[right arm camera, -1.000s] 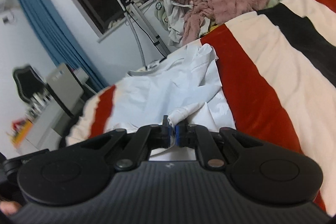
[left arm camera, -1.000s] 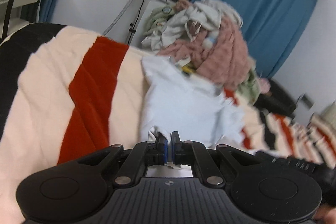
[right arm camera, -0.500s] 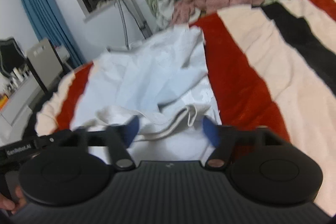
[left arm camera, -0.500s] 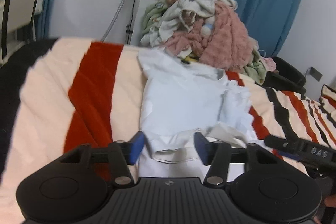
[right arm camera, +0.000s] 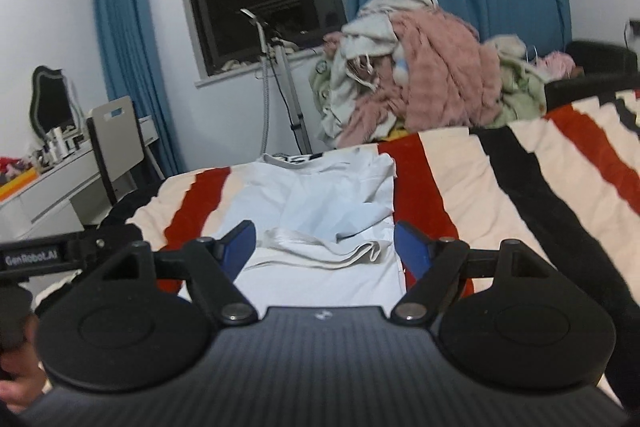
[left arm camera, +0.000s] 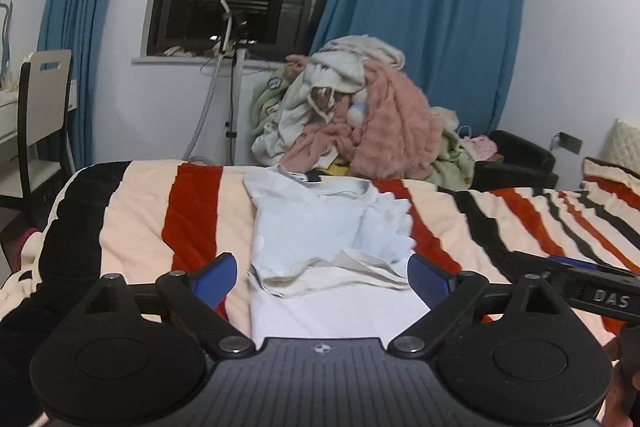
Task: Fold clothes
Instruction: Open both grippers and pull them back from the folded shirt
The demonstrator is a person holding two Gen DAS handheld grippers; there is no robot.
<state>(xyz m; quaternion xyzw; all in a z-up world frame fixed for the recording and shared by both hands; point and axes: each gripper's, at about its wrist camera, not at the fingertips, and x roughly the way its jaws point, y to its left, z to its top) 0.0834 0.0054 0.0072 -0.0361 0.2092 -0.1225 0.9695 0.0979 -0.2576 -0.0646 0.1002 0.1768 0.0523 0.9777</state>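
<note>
A pale blue-white T-shirt (left arm camera: 312, 223) (right arm camera: 320, 203) lies on the striped blanket, its collar at the far end and its sides folded inward. The folded-up hem (left arm camera: 332, 277) (right arm camera: 320, 251) forms a rumpled band across the near part. My left gripper (left arm camera: 322, 273) hovers open just short of that band, nothing between its blue pads. In the right wrist view my right gripper (right arm camera: 325, 241) is likewise open over the hem and holds nothing. Each view also shows the other gripper's black body at its edge.
A red, cream and black striped blanket (left arm camera: 192, 211) (right arm camera: 520, 187) covers the bed. A heap of pink, white and green clothes (left arm camera: 360, 123) (right arm camera: 420, 79) rises beyond the far edge. A chair (left arm camera: 44, 107) and desk stand left, a metal stand (left arm camera: 232, 75) under the window.
Both grippers were shut on the shirt's hem one second ago; they opened and let it drop onto the shirt, then drew back and rose.
</note>
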